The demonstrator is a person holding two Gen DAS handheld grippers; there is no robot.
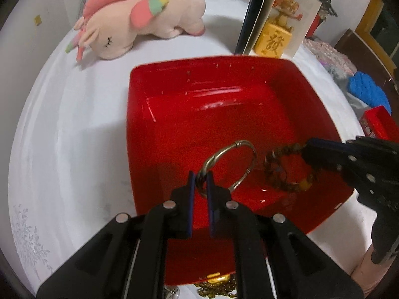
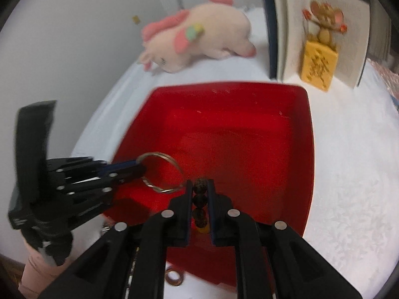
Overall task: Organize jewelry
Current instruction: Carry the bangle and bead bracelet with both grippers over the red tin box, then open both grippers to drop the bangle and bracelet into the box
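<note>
I have the left tool [image 1: 200,183] closed down on the metal bangle [image 1: 230,165], pinching its rim at the near side so the ring stands out ahead of the fingers over the red tray [image 1: 159,134]. From the right wrist view the same bangle [image 2: 162,172] shows clamped at its left edge by the left tool [image 2: 138,168], which reaches in from the side above the tray's near left corner.

My right tool [image 2: 200,186] is shut on the beaded bracelet [image 2: 200,200]; dark beads sit stacked between its two fingers, with a yellow bead lowest. In the left wrist view the right tool [image 1: 308,149] comes in from the right and grips that bracelet [image 1: 286,169] at its upper edge, so the loop hangs inside the tray [image 2: 309,149], just beside the bangle. I cannot tell whether either piece touches the tray floor.

The tray rests on a white cloth [image 1: 74,124]. Behind it lie a pink plush unicorn [image 1: 139,17] and an open card [image 1: 281,17] with a yellow block [image 1: 271,39] in front. More gold-coloured jewellery [image 1: 217,282] lies on the cloth at the tray's near edge, partly hidden by my left tool
</note>
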